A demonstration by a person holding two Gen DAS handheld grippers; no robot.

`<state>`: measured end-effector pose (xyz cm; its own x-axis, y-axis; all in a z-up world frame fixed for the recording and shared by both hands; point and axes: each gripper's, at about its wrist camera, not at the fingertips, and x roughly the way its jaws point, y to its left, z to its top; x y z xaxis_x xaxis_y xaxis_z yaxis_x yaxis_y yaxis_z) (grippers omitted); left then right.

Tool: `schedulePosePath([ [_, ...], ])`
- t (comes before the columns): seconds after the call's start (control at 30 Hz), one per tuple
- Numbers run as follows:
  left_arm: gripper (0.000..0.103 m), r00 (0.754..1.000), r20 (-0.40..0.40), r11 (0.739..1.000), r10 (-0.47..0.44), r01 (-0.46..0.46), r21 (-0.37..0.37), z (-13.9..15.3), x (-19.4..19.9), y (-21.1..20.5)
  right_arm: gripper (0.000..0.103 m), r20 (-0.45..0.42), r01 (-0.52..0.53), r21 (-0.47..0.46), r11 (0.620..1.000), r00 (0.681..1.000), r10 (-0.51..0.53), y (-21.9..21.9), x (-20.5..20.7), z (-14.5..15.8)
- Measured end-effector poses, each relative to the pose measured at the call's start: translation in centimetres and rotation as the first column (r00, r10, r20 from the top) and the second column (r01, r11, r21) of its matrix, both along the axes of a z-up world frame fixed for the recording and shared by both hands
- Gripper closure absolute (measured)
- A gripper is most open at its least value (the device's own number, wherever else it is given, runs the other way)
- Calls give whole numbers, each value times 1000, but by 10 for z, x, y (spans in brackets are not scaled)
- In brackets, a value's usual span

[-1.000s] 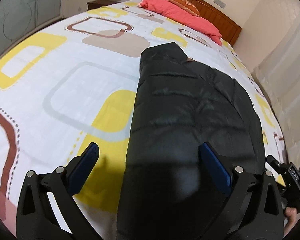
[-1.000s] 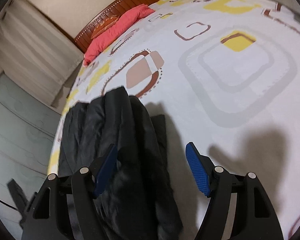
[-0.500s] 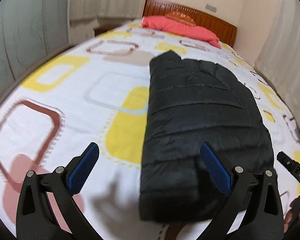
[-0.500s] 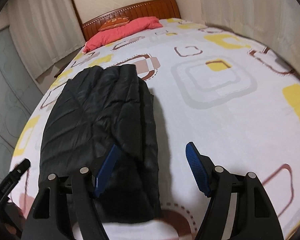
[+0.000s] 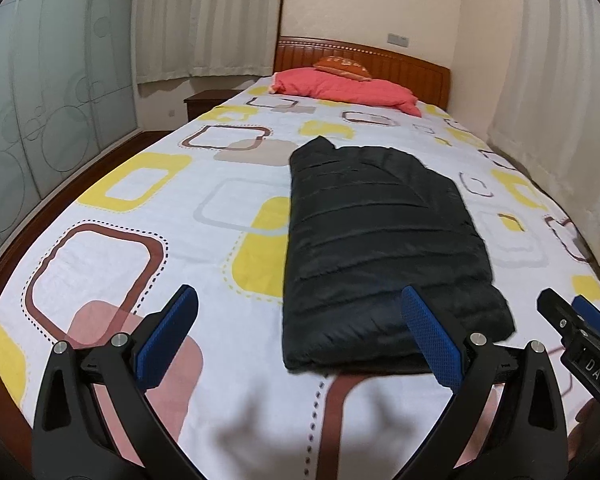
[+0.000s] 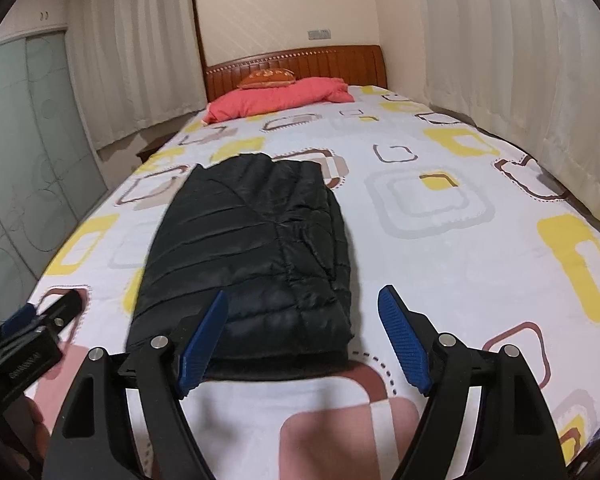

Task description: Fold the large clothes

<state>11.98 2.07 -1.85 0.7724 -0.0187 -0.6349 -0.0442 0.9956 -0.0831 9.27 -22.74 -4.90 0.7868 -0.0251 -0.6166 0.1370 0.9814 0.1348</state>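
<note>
Both grippers have pulled back and up from the jacket since a second ago: then the black fabric filled the space between the fingers of each, now the whole folded bundle lies ahead of them on the bed

Left gripper (image 5: 298,334): fingers spread wide, nothing between them. Pads are blue, flat, with a fine knurled texture; arms are matte black plastic with silver pivot pins. It points down at a slant toward the near end of the bed

Right gripper (image 6: 302,336): jaws opening, apart, nothing pinched; the near edge of the jacket shows in the gap but lies on the bed beyond the pads. Same blue pads (image 6: 404,344), same black frame, same slanting-down pose. From the left camera its tip shows at the right edge, level with the left one

Jacket (image 5: 380,236): black quilted puffer, slightly glossy, horizontal stitched channels. Folded into a long rectangle running toward the headboard, thick rounded fold at the near end, a small peak at the far left corner. Lies flat, touched by neither gripper

Bed (image 5: 140,272): white sheet, lightly creased, printed with rounded squares in yellow, brown, grey and pink. Red pillow (image 6: 276,98) at the far end against a ribbed wooden headboard (image 6: 340,62), an orange cushion on top of it

Pale pleated curtains on both sides; frosted glass panels to the left
</note>
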Motion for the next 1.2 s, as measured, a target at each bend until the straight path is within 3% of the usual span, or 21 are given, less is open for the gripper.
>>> schedulePosePath([
  [0.27, 2, 999, 28, 1000, -18, 18, -3, 10, -18, -6, 27, 37, -10, -17, 1000, 999, 11, 3, -26, 12],
  [1.2, 2, 999, 26, 999, -34, 34, -2, 14, -24, -18, 27, 37, -29, 4, 1000, 999, 28, 6, -30, 10],
])
